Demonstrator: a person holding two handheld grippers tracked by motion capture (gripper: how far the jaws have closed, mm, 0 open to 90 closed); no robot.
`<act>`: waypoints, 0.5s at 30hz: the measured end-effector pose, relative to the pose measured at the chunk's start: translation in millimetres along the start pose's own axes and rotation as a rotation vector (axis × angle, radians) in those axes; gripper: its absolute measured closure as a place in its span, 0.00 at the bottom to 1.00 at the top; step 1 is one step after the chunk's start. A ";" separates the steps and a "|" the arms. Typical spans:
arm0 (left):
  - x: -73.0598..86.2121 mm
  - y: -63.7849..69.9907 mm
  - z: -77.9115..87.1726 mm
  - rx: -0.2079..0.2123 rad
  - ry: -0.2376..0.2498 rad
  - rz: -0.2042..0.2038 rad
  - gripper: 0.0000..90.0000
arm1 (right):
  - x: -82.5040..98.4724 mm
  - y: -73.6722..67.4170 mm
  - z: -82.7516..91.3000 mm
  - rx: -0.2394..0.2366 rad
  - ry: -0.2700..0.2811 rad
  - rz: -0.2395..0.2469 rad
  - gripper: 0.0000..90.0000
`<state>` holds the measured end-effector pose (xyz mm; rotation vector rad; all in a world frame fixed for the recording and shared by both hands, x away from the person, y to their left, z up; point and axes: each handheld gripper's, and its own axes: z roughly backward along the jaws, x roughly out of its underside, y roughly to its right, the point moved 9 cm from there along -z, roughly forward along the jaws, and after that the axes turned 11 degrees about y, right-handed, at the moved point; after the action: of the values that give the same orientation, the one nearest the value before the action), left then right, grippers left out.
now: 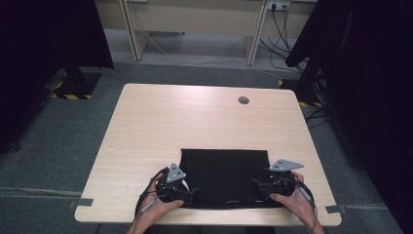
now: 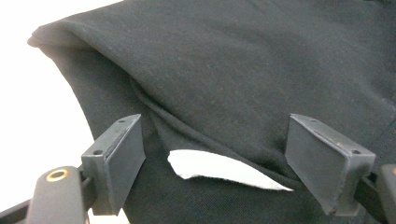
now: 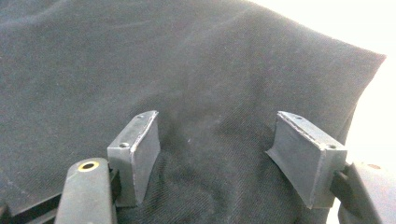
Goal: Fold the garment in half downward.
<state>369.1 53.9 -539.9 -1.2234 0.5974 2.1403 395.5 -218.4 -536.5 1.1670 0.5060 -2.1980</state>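
A black cloth [image 1: 224, 168] lies folded flat in a rectangle near the front edge of the light wooden table [image 1: 195, 117]. My left gripper [image 1: 191, 189] is at the cloth's near left corner, held in a hand. In the left gripper view the left gripper [image 2: 219, 163] is open, its jaws wide apart over the black cloth [image 2: 233, 70], with a white label [image 2: 205, 167] peeking from a fold between them. My right gripper [image 1: 256, 184] is at the near right corner. In the right gripper view the right gripper [image 3: 222, 156] is also open above the cloth [image 3: 140, 56], and its pads are not pressing on anything.
A round cable hole [image 1: 243, 100] sits near the table's far edge. Bare tabletop stretches behind and to both sides of the cloth. Dark curtains [image 1: 44, 34] flank the table, and cables [image 1: 280, 44] run on the floor behind, by a desk frame.
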 end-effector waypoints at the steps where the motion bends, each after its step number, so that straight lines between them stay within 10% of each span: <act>1: -1.1 0.6 -2.1 0.002 -0.001 -0.001 0.20 | 0.5 1.8 1.0 0.003 -0.001 -0.003 0.36; 15: -8.6 7.6 -20.0 0.021 -0.017 -0.013 0.12 | 4.1 23.0 9.3 0.026 0.004 -0.014 0.35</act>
<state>379.5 33.4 -541.2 -1.1939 0.6023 2.1264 403.1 -242.4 -536.2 1.1848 0.4904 -2.2207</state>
